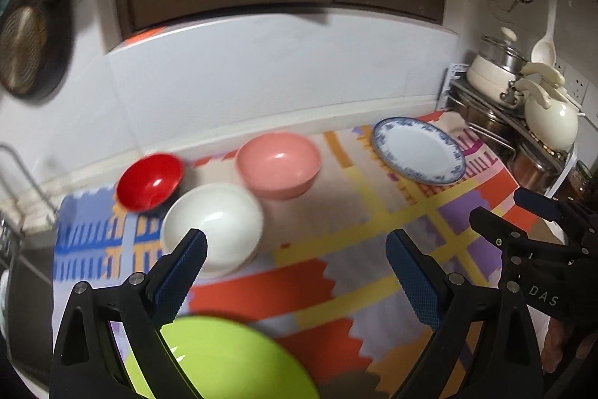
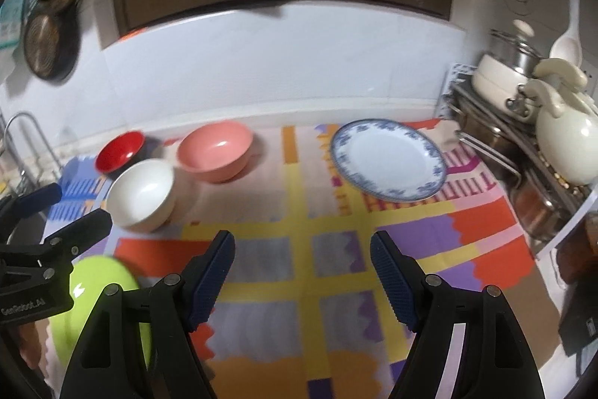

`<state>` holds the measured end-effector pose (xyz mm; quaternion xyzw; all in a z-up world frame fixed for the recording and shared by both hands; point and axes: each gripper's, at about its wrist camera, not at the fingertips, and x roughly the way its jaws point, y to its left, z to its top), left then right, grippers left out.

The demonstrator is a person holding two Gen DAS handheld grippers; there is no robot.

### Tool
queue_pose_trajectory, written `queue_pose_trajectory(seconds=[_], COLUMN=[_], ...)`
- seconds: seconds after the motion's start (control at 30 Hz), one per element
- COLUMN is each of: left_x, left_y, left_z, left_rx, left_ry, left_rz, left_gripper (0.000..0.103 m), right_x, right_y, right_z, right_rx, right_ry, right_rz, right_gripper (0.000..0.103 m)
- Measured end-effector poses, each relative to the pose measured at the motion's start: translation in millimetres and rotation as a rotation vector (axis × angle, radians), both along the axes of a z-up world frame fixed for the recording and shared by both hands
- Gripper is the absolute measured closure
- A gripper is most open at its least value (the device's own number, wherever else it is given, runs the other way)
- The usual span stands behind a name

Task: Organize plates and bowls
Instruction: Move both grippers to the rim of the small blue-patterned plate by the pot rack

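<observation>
Both grippers hang above the patterned mat [image 2: 299, 212] with nothing held: the left gripper [image 1: 295, 249] has its blue-padded jaws spread wide and bare, and the right gripper [image 2: 302, 260] likewise stands parted over the yellow stripes with only cloth showing between its pads. Closest to the left tool, a lime-green bowl [image 1: 224, 361] sits at the near edge of the mat, partly hidden behind the left finger and touching neither pad. Just past that finger's tip rests a white bowl [image 1: 216, 227], with a red bowl [image 1: 149, 180] tilted beside it toward the wall and a pink bowl [image 1: 278, 163] near its other side. Well apart from these, on the right of the mat, lies a blue-rimmed white plate [image 2: 388, 159], empty and flat. Beyond the plate, a metal rack [image 2: 497, 144] carries cream pots and a cream kettle [image 2: 568, 144] in the corner.
</observation>
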<state>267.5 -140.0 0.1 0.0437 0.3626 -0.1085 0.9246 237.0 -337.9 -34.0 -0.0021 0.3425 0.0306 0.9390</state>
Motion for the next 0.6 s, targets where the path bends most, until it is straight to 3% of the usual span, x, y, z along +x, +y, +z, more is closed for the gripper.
queue_pose_trajectory(seconds=[0.6], left_x=[85.7], left_y=[-108.8], left_z=[0.6], left_rx=[0.043], left_ry=[-0.071], left_rz=[-0.151], left_gripper=[0.006], right_x=[57.7], right_y=[-103.7], right_z=[-1.8], right_rx=[0.008], right_ry=[-0.062], right_rz=[-0.225], right_gripper=[0.028])
